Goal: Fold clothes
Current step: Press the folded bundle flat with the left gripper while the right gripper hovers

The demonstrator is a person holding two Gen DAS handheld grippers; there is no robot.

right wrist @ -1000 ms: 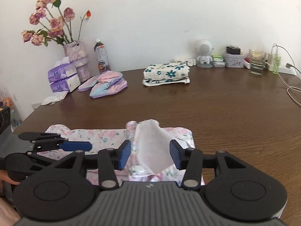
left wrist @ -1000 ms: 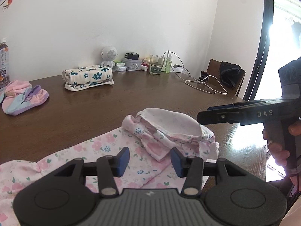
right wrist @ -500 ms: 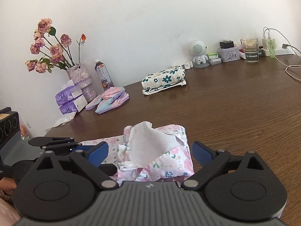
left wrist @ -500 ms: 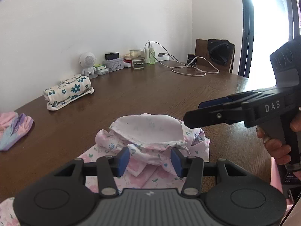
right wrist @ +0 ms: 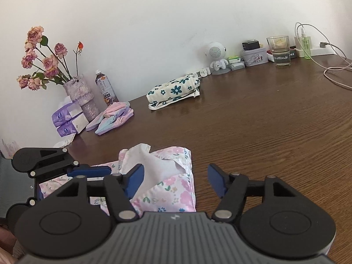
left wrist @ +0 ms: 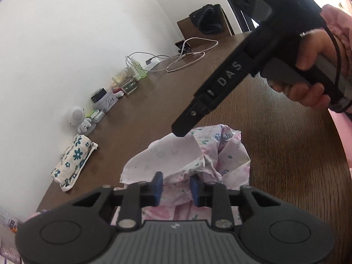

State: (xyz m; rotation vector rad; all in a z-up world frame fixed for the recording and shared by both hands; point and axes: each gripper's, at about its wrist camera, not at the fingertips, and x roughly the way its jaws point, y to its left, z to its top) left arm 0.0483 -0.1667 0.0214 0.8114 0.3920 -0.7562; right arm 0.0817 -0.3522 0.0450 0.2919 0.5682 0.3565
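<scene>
A brown wooden table (right wrist: 253, 132) stands against a white wall (right wrist: 154, 22). The left tool (left wrist: 175, 186) is closing on the pink floral garment (right wrist: 173, 184) near the table's edge; the right tool (right wrist: 176, 181), half apart and closing, straddles it without pressing.

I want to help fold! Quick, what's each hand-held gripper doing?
Left hand-held gripper: closing on the pink floral garment.
Right hand-held gripper: open and closing, garment between its jaws, not pinched.
</scene>
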